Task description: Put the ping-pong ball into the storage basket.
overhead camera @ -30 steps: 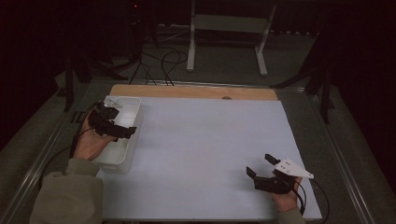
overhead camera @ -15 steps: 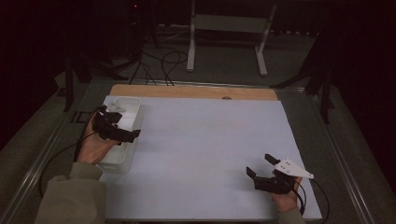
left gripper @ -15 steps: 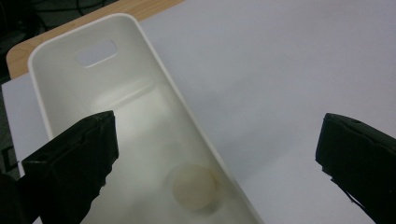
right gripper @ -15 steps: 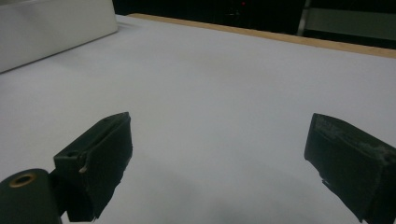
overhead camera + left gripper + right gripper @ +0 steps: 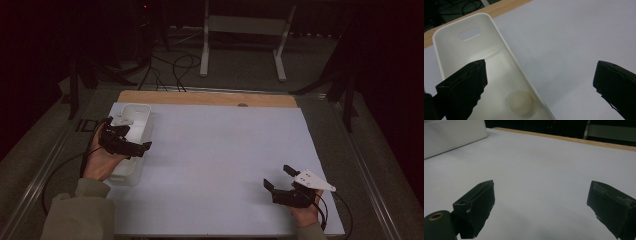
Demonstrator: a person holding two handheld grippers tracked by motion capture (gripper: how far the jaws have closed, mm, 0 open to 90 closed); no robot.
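In the high view the left gripper [image 5: 131, 145] hangs over the white bin [image 5: 134, 131] at the table's [image 5: 220, 150] left edge, while the right gripper [image 5: 280, 181] rests low near the front right corner, well apart from it. The left gripper view looks into the bin and shows a pale ball [image 5: 520, 102] on its floor beside the right wall, with the jaws spread wide and holding nothing, one over the bin and one over the sheet. The right gripper view shows its own jaws wide and bare above the sheet, the bin's wall [image 5: 454, 137] far off.
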